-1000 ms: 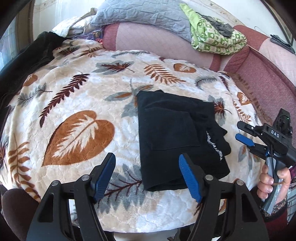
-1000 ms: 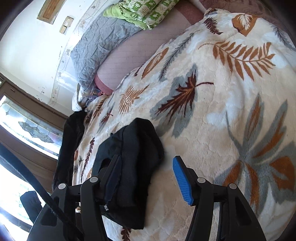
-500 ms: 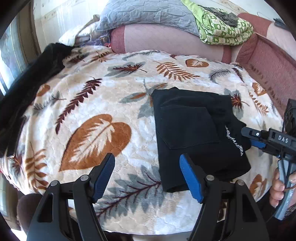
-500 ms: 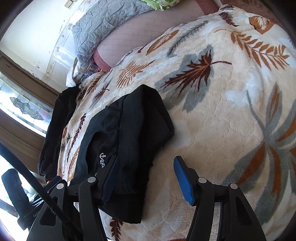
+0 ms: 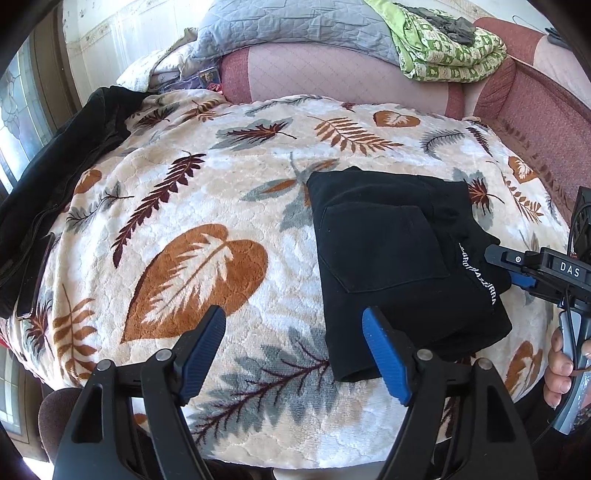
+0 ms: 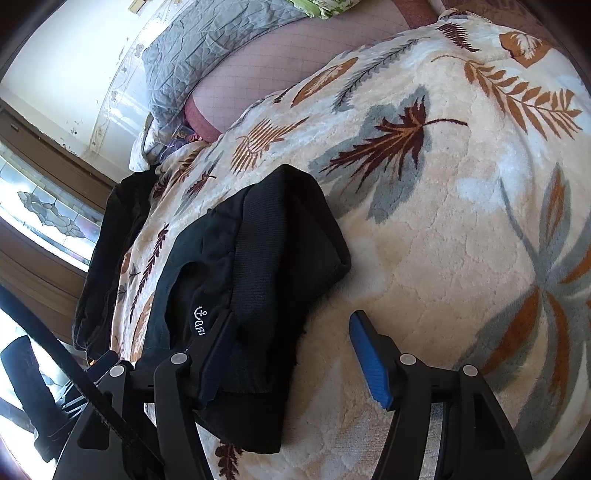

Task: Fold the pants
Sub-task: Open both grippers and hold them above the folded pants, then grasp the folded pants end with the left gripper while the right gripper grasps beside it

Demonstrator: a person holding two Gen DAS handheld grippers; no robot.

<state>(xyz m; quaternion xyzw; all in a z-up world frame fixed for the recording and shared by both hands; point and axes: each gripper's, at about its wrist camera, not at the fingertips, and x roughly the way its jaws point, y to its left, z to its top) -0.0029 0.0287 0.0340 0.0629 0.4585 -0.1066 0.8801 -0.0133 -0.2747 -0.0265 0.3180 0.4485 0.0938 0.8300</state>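
The black pants (image 5: 388, 254) lie folded into a thick rectangle on the leaf-print blanket (image 5: 192, 229), a back pocket facing up and white lettering along the right edge. My left gripper (image 5: 295, 354) is open and empty, hovering over the blanket at the pants' near left corner. My right gripper (image 5: 506, 267) shows at the pants' right edge, its fingers open. In the right wrist view the pants (image 6: 258, 280) fill the left; my right gripper (image 6: 291, 350) is open, its left finger over the edge of the cloth and its right finger over the blanket (image 6: 461, 221).
A dark jacket (image 5: 55, 177) lies along the blanket's left edge, with a phone (image 5: 33, 280) beside it. A maroon sofa back (image 5: 332, 70) holds a grey quilt (image 5: 295, 26) and a folded green blanket (image 5: 447, 51).
My right gripper has moved in from the right to the pants' right edge. My left gripper has drifted left and back, so the pants sit further right in its view.
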